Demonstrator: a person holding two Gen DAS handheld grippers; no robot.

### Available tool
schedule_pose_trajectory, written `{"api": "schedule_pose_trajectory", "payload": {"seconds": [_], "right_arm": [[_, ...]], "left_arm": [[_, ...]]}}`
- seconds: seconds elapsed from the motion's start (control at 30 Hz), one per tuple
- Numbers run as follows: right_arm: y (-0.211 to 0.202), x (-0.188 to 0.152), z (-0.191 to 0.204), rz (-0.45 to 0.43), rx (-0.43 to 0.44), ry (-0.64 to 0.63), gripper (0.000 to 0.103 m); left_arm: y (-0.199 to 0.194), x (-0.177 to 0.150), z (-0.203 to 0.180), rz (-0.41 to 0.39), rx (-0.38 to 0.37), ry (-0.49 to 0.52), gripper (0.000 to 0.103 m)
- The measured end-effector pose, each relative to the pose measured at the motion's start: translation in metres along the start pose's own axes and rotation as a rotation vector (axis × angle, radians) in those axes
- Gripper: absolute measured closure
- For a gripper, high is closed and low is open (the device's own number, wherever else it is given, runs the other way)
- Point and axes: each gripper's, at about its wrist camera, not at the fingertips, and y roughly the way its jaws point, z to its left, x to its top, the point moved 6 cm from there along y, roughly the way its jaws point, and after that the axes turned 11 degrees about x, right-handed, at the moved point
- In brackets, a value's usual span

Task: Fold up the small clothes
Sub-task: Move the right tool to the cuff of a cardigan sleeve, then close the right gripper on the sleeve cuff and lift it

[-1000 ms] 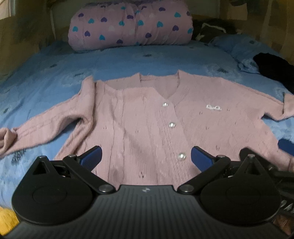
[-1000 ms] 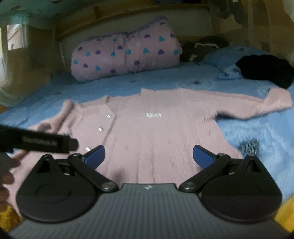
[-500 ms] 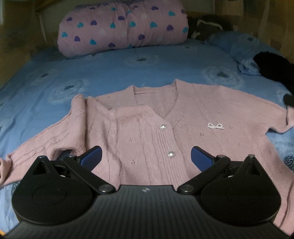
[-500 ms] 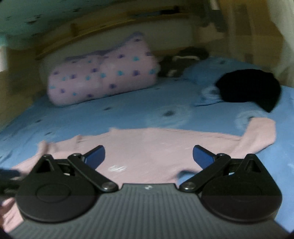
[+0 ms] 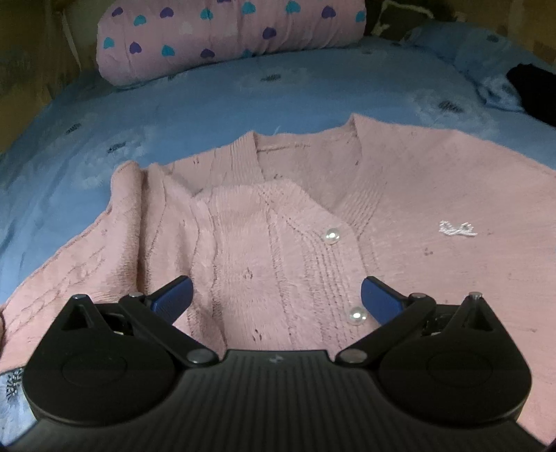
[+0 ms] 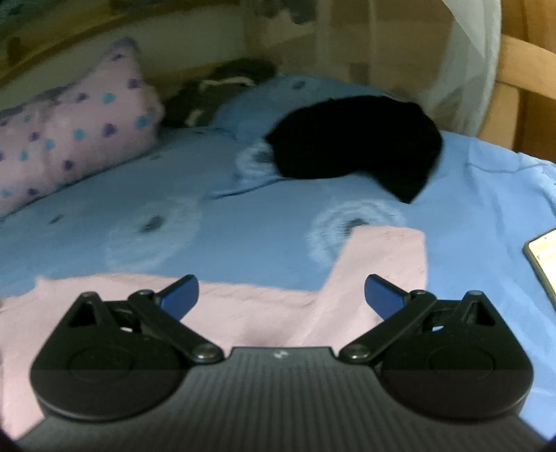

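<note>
On the blue bed sheet (image 5: 215, 101) a pink cardigan (image 5: 434, 194) lies spread with its front up and its neckline toward the far side, where a heart-print pillow (image 5: 229, 31) sits. Its left shoulder part is bunched in soft ridges, and the left sleeve (image 5: 66, 274) runs out to the near left. In the right wrist view the right sleeve (image 6: 382, 257) reaches out over the sheet, its cuff pointing to a black garment (image 6: 351, 139) that lies apart from it, farther away; a phone (image 6: 544, 264) rests at the right edge. I judge that the step in hand is to bring the sleeves inward over the body. To do it well, each sleeve should be taken near the cuff, pinching only one layer of knit, lifted a little so it does not drag the body, and laid flat across the chest; the bunched left shoulder should be smoothed first, otherwise the fold will be thick and crooked. The pearl button (image 5: 332, 236) should stay away from the pads. The left gripper (image 5: 276, 295) hovers over the lower front with its blue fingers spread wide, holding nothing. The right gripper (image 6: 280, 293) is just as widely spread above the right shoulder and sleeve, also empty; whether the tips touch the knit I cannot tell.
</note>
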Motion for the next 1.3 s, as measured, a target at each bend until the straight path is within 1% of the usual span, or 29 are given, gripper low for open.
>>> {"api": "schedule_pose_trajectory", "payload": {"seconds": [0.17, 0.3, 0.4, 0.47, 0.5, 0.6, 0.7, 0.77, 0.8, 0.9, 0.93, 0.97, 1.0, 1.03, 1.13, 1.3], "right_arm": [[0.029, 0.007, -0.032, 0.047, -0.08, 0.055, 0.0], [0.052, 0.007, -0.046, 0.098, -0.091, 0.083, 0.0], [0.065, 0.004, -0.056, 0.128, -0.111, 0.11, 0.0], [0.07, 0.001, -0.062, 0.135, -0.139, 0.106, 0.005], [0.07, 0.001, -0.064, 0.129, -0.16, 0.092, 0.005], [0.071, -0.001, -0.071, 0.134, -0.203, 0.082, 0.013], [0.068, 0.002, -0.075, 0.139, -0.215, 0.089, 0.021], [0.066, 0.003, -0.077, 0.142, -0.228, 0.086, 0.032], [0.066, 0.004, -0.078, 0.146, -0.229, 0.083, 0.033], [0.064, 0.006, -0.08, 0.155, -0.217, 0.075, 0.044], [0.062, 0.007, -0.081, 0.156, -0.214, 0.078, 0.052], [0.06, 0.007, -0.083, 0.153, -0.21, 0.088, 0.062], [0.058, 0.008, -0.085, 0.149, -0.208, 0.103, 0.068], [0.056, 0.008, -0.087, 0.144, -0.201, 0.121, 0.071], [0.048, 0.01, -0.09, 0.115, -0.157, 0.16, 0.074], [0.025, 0.019, -0.086, 0.032, -0.046, 0.229, 0.074]], "left_arm": [[0.015, -0.003, -0.007, 0.008, 0.004, 0.015, 0.0], [0.022, -0.003, -0.011, 0.013, -0.004, 0.009, 0.0], [0.027, -0.005, -0.011, 0.033, -0.019, -0.016, 0.0], [0.03, -0.007, -0.009, 0.041, -0.034, -0.043, 0.0], [0.032, -0.008, -0.008, 0.042, -0.041, -0.054, 0.0], [0.032, -0.011, -0.011, 0.017, -0.038, -0.042, 0.0], [0.03, -0.014, -0.013, -0.004, -0.025, -0.036, 0.0], [0.03, -0.014, -0.013, -0.007, -0.027, -0.039, 0.0], [0.031, -0.014, -0.013, -0.008, -0.031, -0.042, 0.0], [0.03, -0.015, -0.012, -0.02, -0.041, -0.046, 0.0], [0.03, -0.016, -0.012, -0.027, -0.042, -0.043, 0.0], [0.029, -0.016, -0.012, -0.031, -0.042, -0.04, 0.0], [0.029, -0.017, -0.012, -0.033, -0.042, -0.039, 0.0], [0.029, -0.017, -0.012, -0.032, -0.044, -0.037, 0.0], [0.029, -0.015, -0.011, -0.033, -0.052, -0.028, 0.0], [0.025, -0.011, -0.009, -0.037, -0.059, -0.003, 0.0]]}}
